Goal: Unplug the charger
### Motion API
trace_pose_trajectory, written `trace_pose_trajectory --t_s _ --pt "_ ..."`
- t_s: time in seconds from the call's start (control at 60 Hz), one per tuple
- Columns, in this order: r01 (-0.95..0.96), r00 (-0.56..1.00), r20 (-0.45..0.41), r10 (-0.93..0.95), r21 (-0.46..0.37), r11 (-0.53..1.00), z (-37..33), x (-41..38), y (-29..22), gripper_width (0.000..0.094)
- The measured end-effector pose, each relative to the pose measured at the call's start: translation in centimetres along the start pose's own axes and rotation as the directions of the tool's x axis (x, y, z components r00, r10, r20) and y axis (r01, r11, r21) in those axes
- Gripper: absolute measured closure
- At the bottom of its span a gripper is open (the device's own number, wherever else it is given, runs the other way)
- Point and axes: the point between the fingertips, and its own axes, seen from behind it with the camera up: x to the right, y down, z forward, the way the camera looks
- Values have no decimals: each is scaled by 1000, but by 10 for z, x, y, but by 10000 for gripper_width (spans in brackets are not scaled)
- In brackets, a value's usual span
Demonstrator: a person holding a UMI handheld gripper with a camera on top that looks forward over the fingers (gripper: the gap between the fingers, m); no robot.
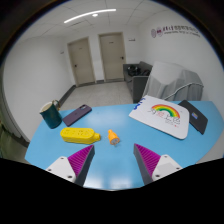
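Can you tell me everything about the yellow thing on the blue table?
The yellow thing is a long, rounded block that looks like smooth plastic. It lies flat on the blue table, just beyond the left finger of the gripper, whose fingers are open and not touching it. A small orange piece lies close beside it, and a dark flat item lies behind it. What it is exactly cannot be told.

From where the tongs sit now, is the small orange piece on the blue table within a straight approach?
Probably yes. The tongs are open, and the orange piece lies just ahead of them on the blue table, nothing between. The yellow object sits off to one side.
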Motion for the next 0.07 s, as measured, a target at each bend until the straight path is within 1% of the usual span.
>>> trace_pose_trajectory --t_s 0.067 --pt "-26 1000 15 25 44 999 -34 10 -1 127"
